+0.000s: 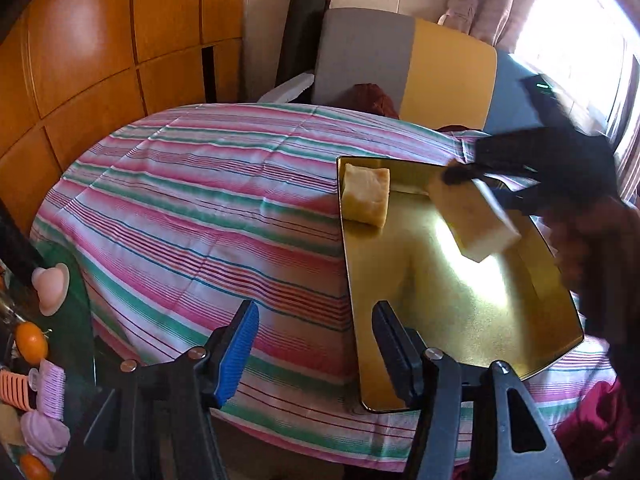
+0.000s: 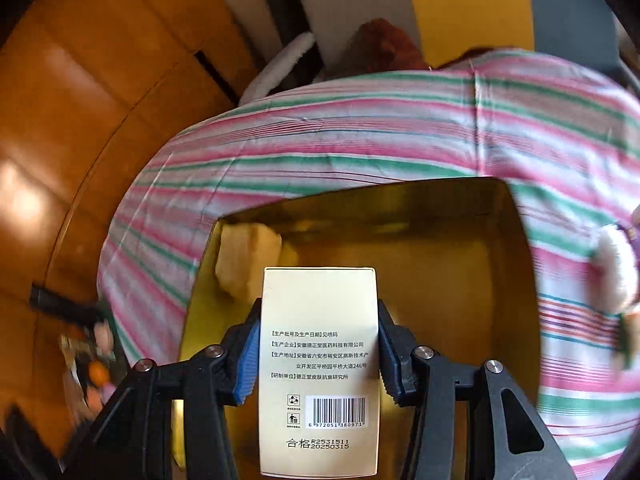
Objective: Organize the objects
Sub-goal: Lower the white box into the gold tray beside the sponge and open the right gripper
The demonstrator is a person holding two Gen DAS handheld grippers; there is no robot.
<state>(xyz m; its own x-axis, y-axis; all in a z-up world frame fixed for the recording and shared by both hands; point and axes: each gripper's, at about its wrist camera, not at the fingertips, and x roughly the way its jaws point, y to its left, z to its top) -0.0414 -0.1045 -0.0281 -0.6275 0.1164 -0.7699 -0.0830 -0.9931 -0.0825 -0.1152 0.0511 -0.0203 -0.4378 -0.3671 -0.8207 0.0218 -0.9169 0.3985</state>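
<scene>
Left gripper [image 1: 314, 354] gapes empty (right gripper [image 2: 316, 354] clamped).

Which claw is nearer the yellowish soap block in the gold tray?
Right. The right claw hovers beside the soap block, carrying a cream box; the left claw is further back.

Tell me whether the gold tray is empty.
Not empty: a yellowish block sits in the far-left corner of the gold tray.

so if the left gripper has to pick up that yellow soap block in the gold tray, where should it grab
Across the soap block's two long side faces, coming down from above. It lies flat in the far left corner of the gold tray, so the tray wall probably blocks a low approach.
</scene>
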